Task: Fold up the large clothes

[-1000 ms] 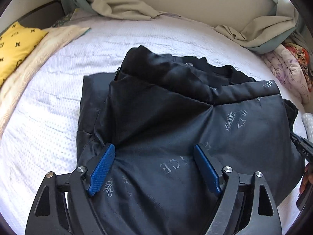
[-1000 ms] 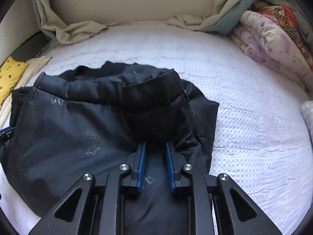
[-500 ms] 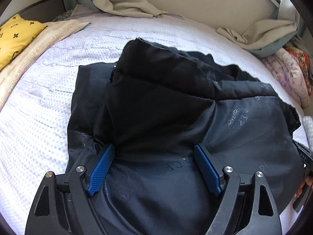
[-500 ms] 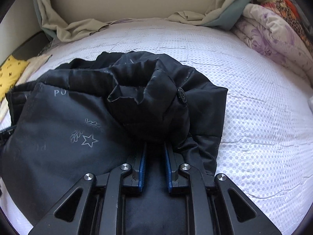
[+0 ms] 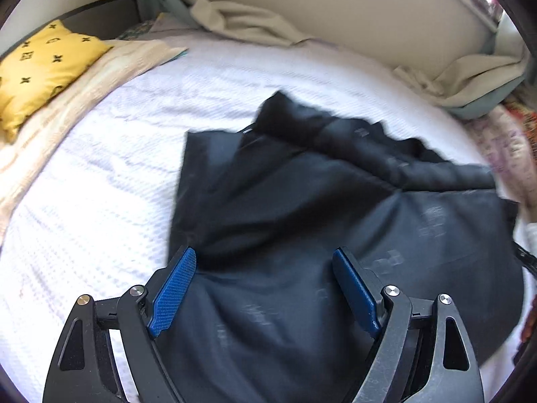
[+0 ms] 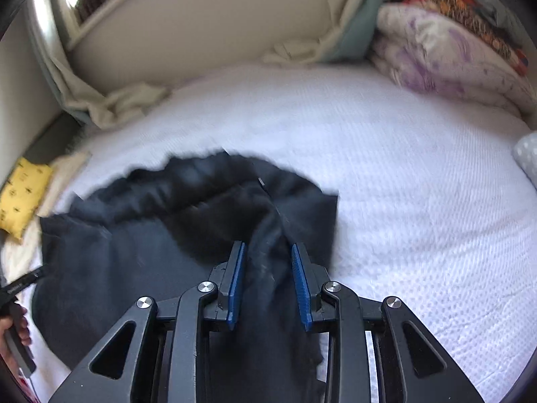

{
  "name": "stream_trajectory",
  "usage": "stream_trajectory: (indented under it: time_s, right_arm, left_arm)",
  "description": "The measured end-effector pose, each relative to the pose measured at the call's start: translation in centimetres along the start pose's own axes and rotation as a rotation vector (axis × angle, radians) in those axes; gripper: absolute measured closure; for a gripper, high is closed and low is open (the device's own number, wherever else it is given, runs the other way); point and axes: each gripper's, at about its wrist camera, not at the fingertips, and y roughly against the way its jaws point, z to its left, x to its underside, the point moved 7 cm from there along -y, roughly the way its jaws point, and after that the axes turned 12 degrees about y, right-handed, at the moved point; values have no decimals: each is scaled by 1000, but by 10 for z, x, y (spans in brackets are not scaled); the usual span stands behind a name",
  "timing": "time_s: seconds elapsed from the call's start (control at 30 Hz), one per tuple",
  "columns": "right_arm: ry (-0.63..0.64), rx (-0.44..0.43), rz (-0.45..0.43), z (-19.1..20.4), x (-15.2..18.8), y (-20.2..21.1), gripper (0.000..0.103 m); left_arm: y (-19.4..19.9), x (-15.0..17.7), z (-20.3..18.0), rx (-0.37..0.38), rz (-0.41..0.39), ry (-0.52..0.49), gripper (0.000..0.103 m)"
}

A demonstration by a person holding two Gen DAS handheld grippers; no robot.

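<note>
One dark padded jacket (image 5: 335,221) on white dotted-texture bedspread (image 5: 100,184), folded roughly, faint pale print, blurred. Left gripper (image 5: 265,288) jaws spread wide over jacket's near edge, gripping nothing. Right gripper (image 6: 268,288) jaws partly apart, fabric between blue pads, contact unclear. Yellow patterned pillow (image 5: 40,70) far left; beige sheets (image 5: 235,20) bunched by wall; floral quilt (image 6: 446,50) right.

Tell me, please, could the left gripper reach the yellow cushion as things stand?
Probably yes: the left gripper is open over the black jacket, and only bare white bedspread and a cream blanket lie between it and the yellow cushion.
</note>
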Motion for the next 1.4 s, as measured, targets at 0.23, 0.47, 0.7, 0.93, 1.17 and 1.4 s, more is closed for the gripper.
stream_trajectory:
  time_s: [0.23, 0.47, 0.7, 0.93, 1.17, 1.4]
  right_arm:
    - [61, 51, 91, 8, 17, -33, 78]
    - [63, 72, 83, 7, 27, -46, 79]
    - [-52, 24, 63, -2, 9, -3, 52]
    - [61, 62, -164, 35, -29, 88, 52]
    - [210, -166, -173, 130, -14, 116, 61]
    - [356, -222, -128, 197, 11, 102, 80]
  left_arm:
    - [-33, 14, 30, 115, 164, 221, 3]
    - [-34, 20, 23, 81, 139, 176, 2]
    - [-12, 3, 36, 164, 181, 270, 3]
    - [33, -7, 55, 304, 145, 370, 3]
    - [60, 17, 62, 358, 176, 375, 3]
    - [66, 65, 90, 409, 224, 549, 7]
